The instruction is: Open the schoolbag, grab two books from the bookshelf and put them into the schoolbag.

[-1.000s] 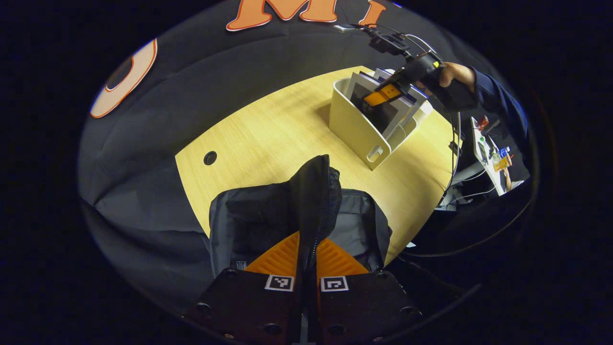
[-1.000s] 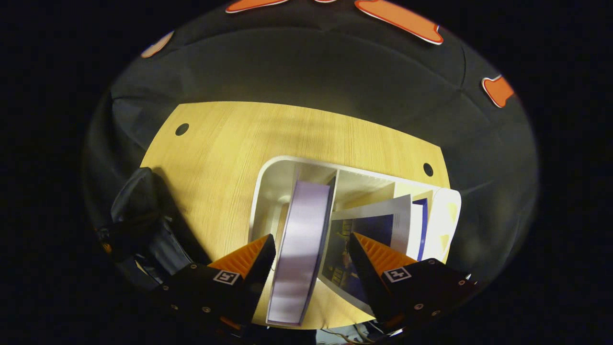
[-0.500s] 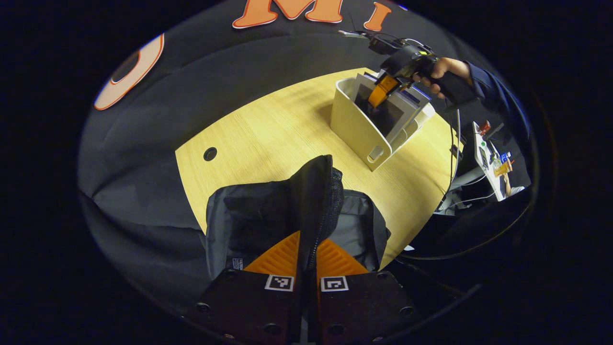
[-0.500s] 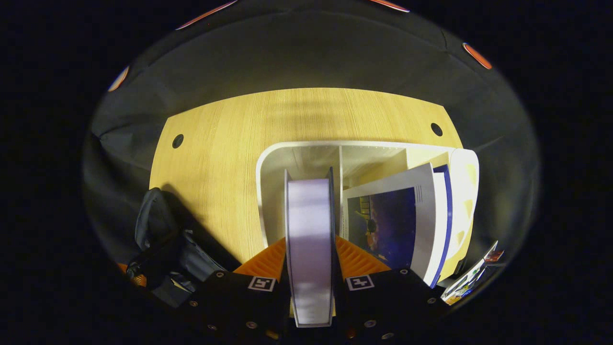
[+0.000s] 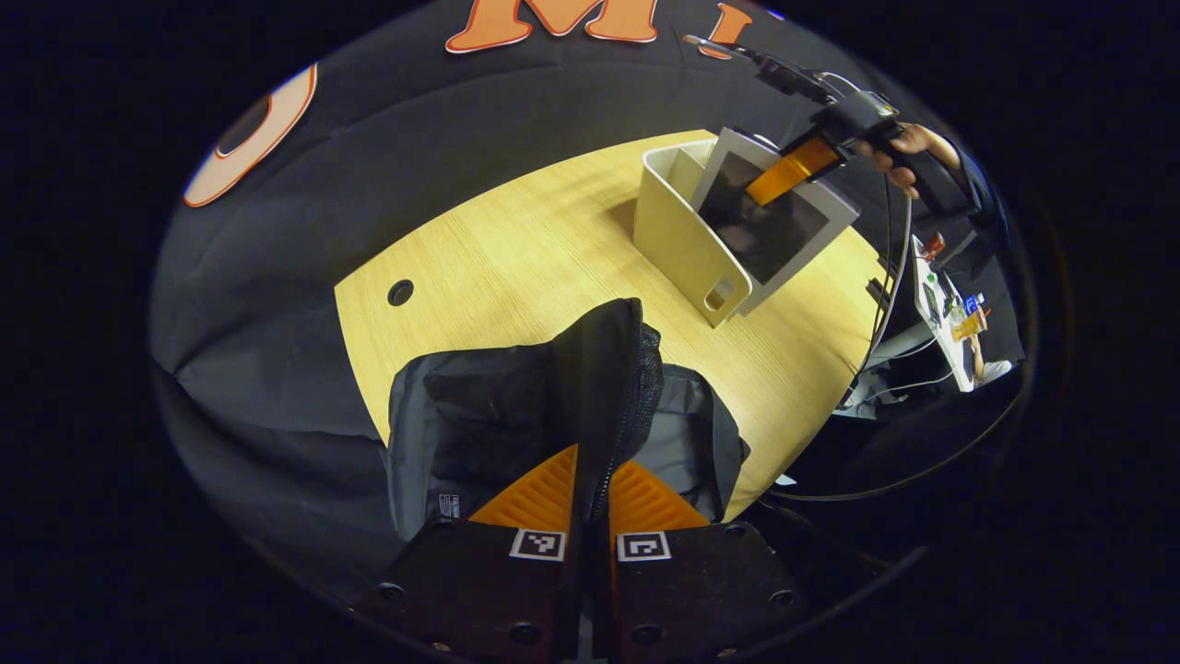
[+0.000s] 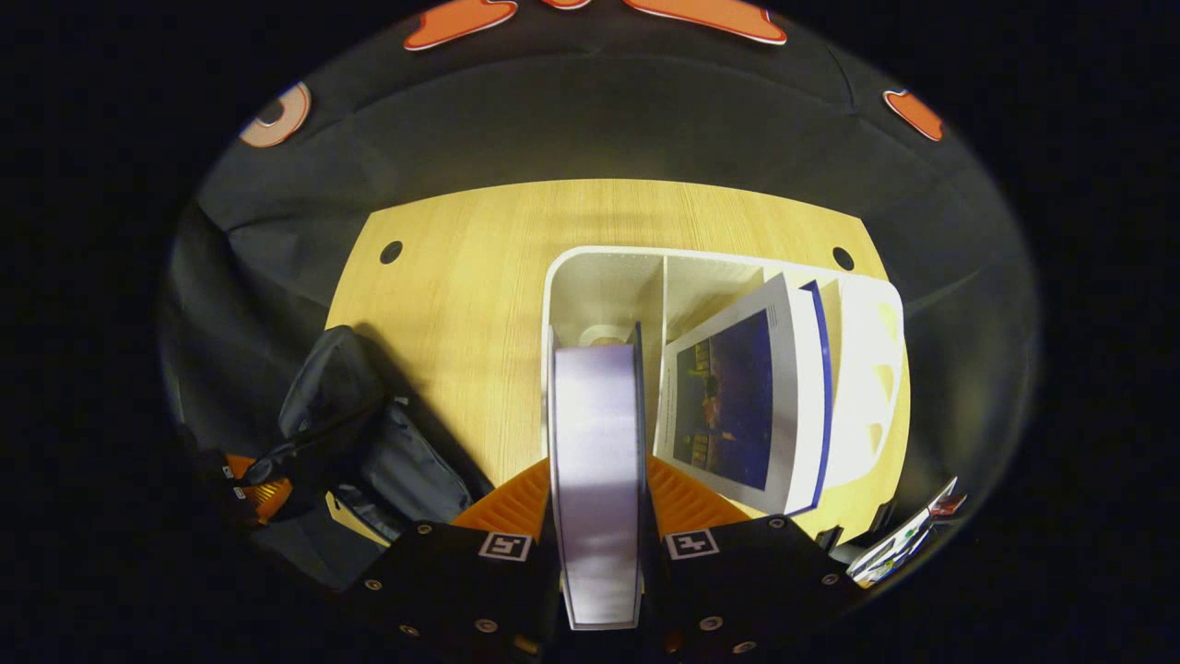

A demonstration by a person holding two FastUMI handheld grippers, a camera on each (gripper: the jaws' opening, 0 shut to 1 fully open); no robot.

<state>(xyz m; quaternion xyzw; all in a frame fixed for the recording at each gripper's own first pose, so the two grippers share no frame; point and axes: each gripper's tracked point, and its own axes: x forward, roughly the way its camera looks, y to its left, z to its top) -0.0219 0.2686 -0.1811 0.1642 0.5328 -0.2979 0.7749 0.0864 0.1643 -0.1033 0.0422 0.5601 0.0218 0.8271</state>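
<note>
- Furthest left on the tabletop [image 5: 516, 267] lies the schoolbag [image 5: 479, 415], dark grey and black, slumped near the front edge. My left hand-held gripper [image 5: 590, 503] is clamped on its black flap [image 5: 604, 387], both fingers pressed on the fabric beside the zipper, holding it upright so the mouth stays open. I judge the opening step done.
- From the right gripper view, the schoolbag [image 6: 369, 443] sits well apart from the bookshelf, off to the lower left. Whether anything is already inside it, I cannot tell.
- In the middle stands the bookshelf [image 5: 678, 240], a cream divided box. Its leftmost compartment [image 6: 599, 295] looks bare where the gripped book stood.
- My right hand-held gripper [image 6: 597, 493] is closed on the first book [image 6: 597, 461], both fingers squeezing its covers, with the pale page edge facing the camera.
- In the left gripper view, that book [image 5: 770, 217] is tilted and partly raised out of the bookshelf, its dark cover framed in light grey; the right hand-held gripper [image 5: 793, 166] grips its upper edge.
- To the right, a second book [image 6: 747, 397] with a dark blue cover leans in the next compartment, untouched.
- What is left, as I judge it: carry this book across into the schoolbag, then fetch the second one.
</note>
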